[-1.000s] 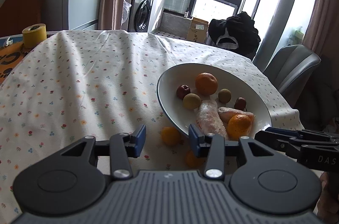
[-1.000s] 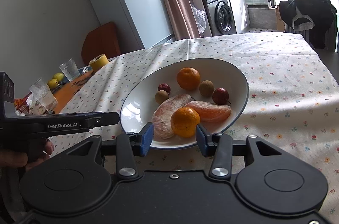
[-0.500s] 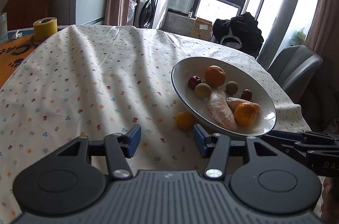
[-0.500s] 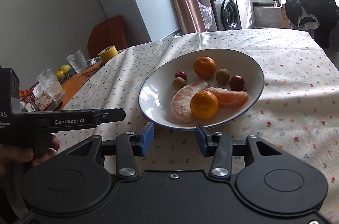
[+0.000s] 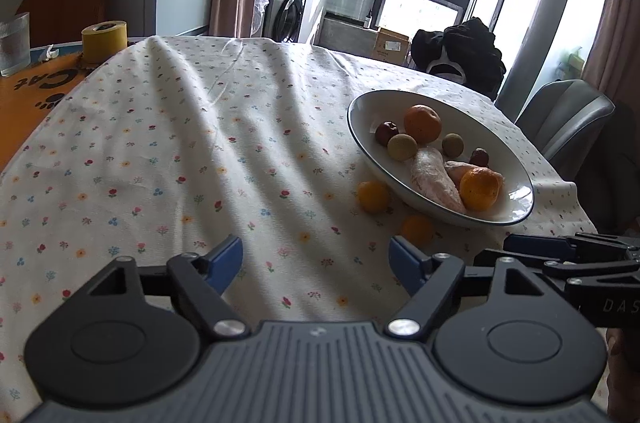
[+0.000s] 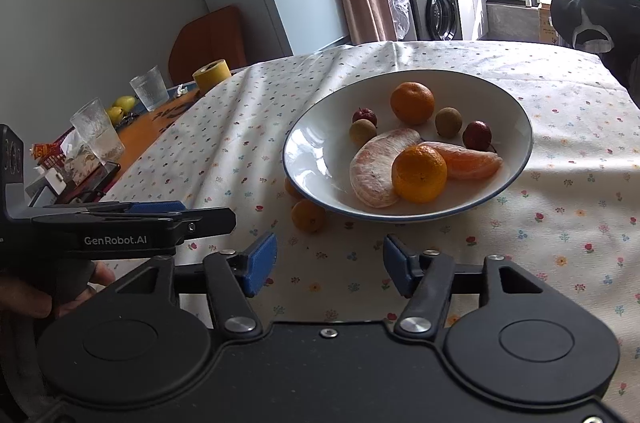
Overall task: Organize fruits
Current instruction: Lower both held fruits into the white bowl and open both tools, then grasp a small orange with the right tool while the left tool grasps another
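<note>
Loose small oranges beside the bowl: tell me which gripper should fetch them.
Probably left. The two small oranges lie on the cloth at the bowl's left edge, just ahead of the open left gripper; the right gripper faces the bowl.

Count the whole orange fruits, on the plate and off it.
4. Two on the plate: far orange and near orange. Two small ones on the tablecloth by its rim: one, another. More may hide behind the plate.
</note>
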Demonstrator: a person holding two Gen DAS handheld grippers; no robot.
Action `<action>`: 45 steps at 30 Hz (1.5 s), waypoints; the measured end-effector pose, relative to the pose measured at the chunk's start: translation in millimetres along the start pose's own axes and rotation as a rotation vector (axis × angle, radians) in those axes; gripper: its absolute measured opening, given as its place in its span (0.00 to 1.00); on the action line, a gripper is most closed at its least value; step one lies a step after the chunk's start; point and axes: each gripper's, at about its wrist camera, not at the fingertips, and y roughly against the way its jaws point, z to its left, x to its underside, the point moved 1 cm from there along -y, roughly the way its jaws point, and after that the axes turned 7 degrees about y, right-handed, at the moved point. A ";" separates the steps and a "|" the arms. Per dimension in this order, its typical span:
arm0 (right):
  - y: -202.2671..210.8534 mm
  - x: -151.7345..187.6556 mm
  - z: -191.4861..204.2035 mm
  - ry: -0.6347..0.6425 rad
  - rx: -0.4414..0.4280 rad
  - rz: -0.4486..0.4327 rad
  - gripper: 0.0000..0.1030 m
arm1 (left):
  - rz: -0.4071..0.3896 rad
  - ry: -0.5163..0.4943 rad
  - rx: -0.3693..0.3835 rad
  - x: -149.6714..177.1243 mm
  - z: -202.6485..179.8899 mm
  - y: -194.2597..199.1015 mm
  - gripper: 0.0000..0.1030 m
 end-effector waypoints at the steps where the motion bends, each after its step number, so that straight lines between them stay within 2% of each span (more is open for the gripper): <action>1: -0.7 -0.3 1.4 0.004 0.000 0.001 0.65 | 0.000 0.000 -0.002 0.5 1.1 0.2 0.80; 4: -2.6 -1.3 5.6 0.016 -0.002 0.002 0.71 | 0.000 0.002 -0.008 2.7 5.3 0.3 0.81; 12: -15.5 -5.2 17.5 0.042 0.006 0.018 0.71 | 0.012 0.009 -0.028 5.9 15.5 0.1 0.83; 16: -21.0 -6.8 21.6 0.043 0.016 0.018 0.61 | 0.013 0.016 -0.029 4.1 21.2 0.7 0.85; 20: -28.2 -10.3 27.0 0.054 0.022 0.034 0.58 | 0.011 0.007 -0.034 1.5 24.4 -0.7 0.86; 24: -35.9 -13.7 28.6 0.045 0.029 0.054 0.46 | 0.013 0.021 -0.025 -0.9 30.2 -2.1 0.86; 29: -44.5 -15.9 28.5 0.036 0.054 0.069 0.46 | 0.019 0.031 -0.015 -2.2 35.6 -3.7 0.86; 32: -49.8 -15.8 29.6 0.030 0.051 0.079 0.42 | 0.018 0.035 -0.006 -3.6 37.3 -4.6 0.86; 34: -52.9 -14.6 29.0 0.025 0.063 0.070 0.26 | 0.021 0.039 -0.002 -4.0 37.1 -6.7 0.86; 35: -53.2 -14.5 28.1 0.021 0.073 0.069 0.22 | 0.019 0.038 -0.002 -4.1 36.9 -7.1 0.86; 40: -47.2 -15.1 24.2 0.019 0.059 0.070 0.21 | 0.014 0.029 0.021 -5.9 31.9 -9.7 0.86; 45: -39.0 -10.2 18.3 0.012 0.055 0.072 0.21 | -0.005 0.023 0.010 -8.2 23.1 -13.1 0.83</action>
